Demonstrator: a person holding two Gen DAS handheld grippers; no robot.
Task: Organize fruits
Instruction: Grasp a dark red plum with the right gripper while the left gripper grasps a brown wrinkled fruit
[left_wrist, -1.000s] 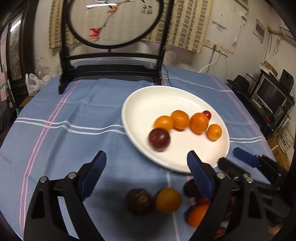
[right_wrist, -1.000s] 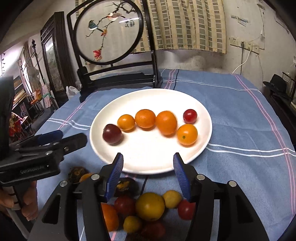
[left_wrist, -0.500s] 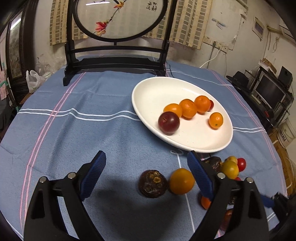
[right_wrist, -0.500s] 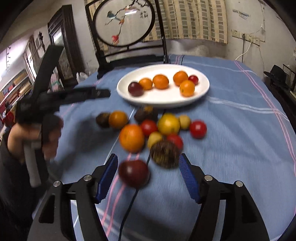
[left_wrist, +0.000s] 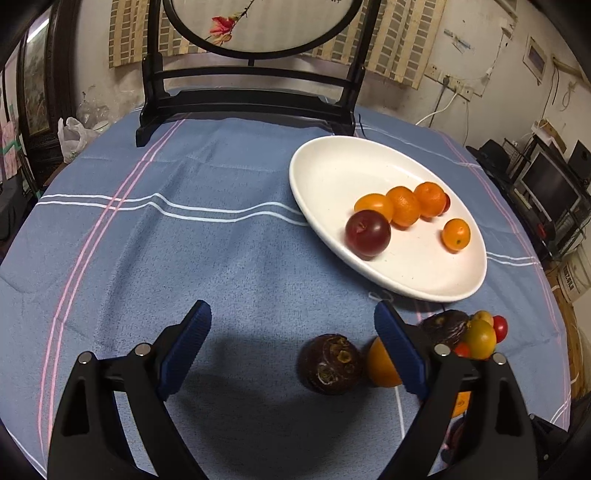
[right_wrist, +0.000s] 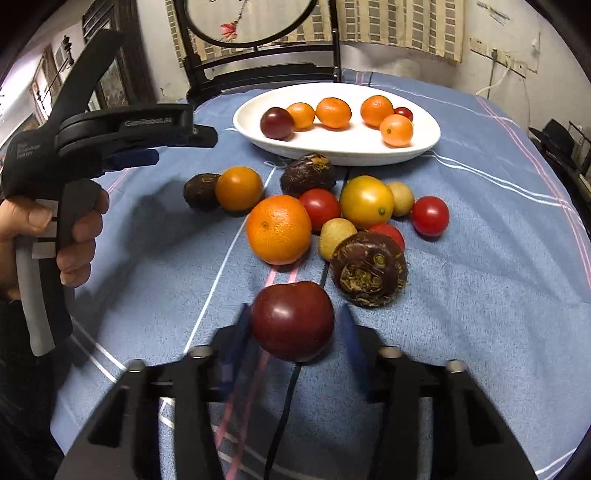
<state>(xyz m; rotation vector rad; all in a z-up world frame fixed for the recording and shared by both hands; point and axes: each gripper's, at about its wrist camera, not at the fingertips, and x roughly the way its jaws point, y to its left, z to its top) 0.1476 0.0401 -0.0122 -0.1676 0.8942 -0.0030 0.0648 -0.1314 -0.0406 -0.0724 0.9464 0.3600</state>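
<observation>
A blue striped cloth (left_wrist: 229, 258) is covering the round worktop. A white plate (left_wrist: 332, 166) is sitting on it, beside a black wooden stand (left_wrist: 243, 107). Loose fruits (right_wrist: 279, 229) are lying on the cloth near the plate.

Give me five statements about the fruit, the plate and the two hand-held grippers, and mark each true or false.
1. The white plate holds six fruits. True.
2. The dark red plum on the cloth sits between the fingers of the right hand-held gripper. True.
3. The left hand-held gripper is clamped on an orange. False: its jaws are wide open, and a dark brown fruit lies on the cloth between them.
4. The big orange lies on the plate. False: it lies on the blue tablecloth.
5. The plate carries one dark plum. True.
</observation>
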